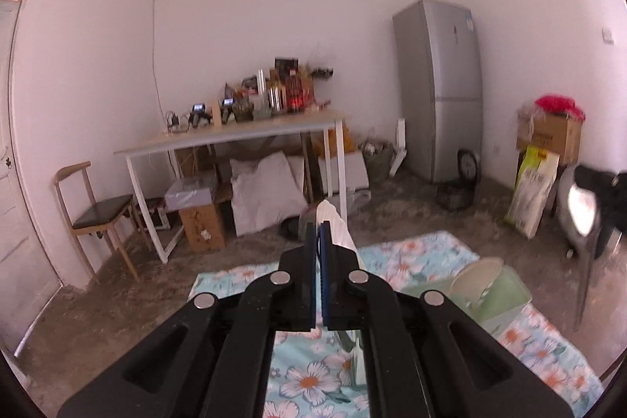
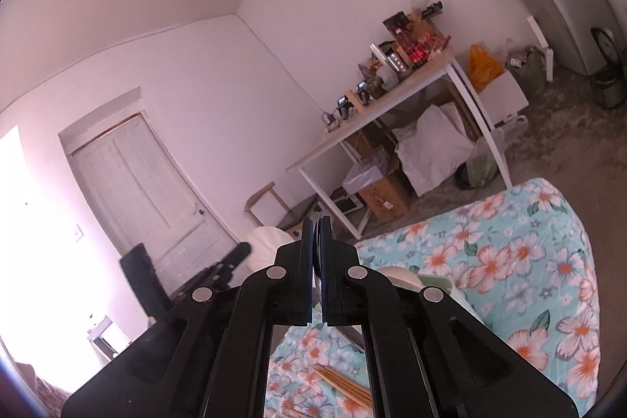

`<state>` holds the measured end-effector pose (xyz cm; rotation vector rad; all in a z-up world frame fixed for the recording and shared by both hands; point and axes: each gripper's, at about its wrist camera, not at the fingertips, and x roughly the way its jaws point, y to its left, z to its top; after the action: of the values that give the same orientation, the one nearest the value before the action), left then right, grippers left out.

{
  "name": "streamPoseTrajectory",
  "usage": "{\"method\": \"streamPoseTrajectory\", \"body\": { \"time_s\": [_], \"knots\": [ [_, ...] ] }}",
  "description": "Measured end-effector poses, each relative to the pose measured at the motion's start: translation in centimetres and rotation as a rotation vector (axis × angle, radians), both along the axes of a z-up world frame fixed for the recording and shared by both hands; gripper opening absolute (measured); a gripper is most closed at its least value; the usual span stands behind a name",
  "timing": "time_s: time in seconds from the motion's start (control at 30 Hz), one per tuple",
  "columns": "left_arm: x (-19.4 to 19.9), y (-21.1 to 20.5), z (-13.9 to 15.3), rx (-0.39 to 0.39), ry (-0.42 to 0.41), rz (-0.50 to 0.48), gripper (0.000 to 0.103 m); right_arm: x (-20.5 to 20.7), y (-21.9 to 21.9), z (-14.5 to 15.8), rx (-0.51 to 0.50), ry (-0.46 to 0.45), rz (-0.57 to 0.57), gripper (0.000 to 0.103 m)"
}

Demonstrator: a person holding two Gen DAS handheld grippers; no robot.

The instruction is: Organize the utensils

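My left gripper (image 1: 319,236) is shut on a white spoon (image 1: 337,226) whose end sticks out past the fingertips, held above the floral cloth (image 1: 415,253). My right gripper (image 2: 317,234) is shut on a metal spoon; in the left wrist view its shiny bowl (image 1: 582,212) and handle hang at the far right. A pale green utensil holder (image 1: 497,294) lies on the cloth, with a white piece in it; its edge shows in the right wrist view (image 2: 435,283). Wooden chopsticks (image 2: 345,380) lie on the cloth below the right gripper.
A white-legged table (image 1: 235,136) with bottles and clutter stands at the back wall, boxes and bags under it. A wooden chair (image 1: 94,214) is at the left, a grey fridge (image 1: 443,85) at the right, cardboard boxes (image 1: 548,136) beside it. A door (image 2: 145,190) is at the left.
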<state>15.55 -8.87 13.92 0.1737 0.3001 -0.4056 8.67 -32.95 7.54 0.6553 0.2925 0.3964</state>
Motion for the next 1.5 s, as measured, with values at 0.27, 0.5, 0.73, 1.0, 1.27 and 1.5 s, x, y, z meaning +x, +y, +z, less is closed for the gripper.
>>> {"method": "streamPoseTrajectory", "body": {
  "time_s": [0.27, 0.5, 0.73, 1.0, 1.27, 1.5],
  "knots": [
    [2.6, 0.4, -2.5, -0.083, 0.137, -0.026, 0.014, 1.4, -1.0, 0.3, 0.057, -0.024, 0.029, 0.001],
    [1.2, 3.2, -2.1, -0.193, 0.157, -0.018, 0.044, 4.5, -2.0, 0.4, 0.151, -0.090, 0.076, 0.001],
    [-0.9, 6.4, -4.6, -0.236, 0.237, -0.017, 0.065, 7.5, -2.7, -0.5, 0.188, -0.111, 0.091, 0.002],
    [-2.1, 8.9, -8.2, -0.243, 0.319, 0.038, 0.066, 8.8, -3.3, -1.4, 0.244, -0.100, 0.105, 0.002],
    [-2.2, 8.9, -9.1, -0.260, 0.343, 0.037, 0.066, 7.6, -2.2, 1.4, 0.208, -0.181, 0.140, 0.002],
    [-2.5, 8.7, -9.2, -0.259, 0.343, 0.036, 0.066, 8.3, -1.8, -0.8, 0.202, -0.131, 0.130, 0.002]
  ]
}}
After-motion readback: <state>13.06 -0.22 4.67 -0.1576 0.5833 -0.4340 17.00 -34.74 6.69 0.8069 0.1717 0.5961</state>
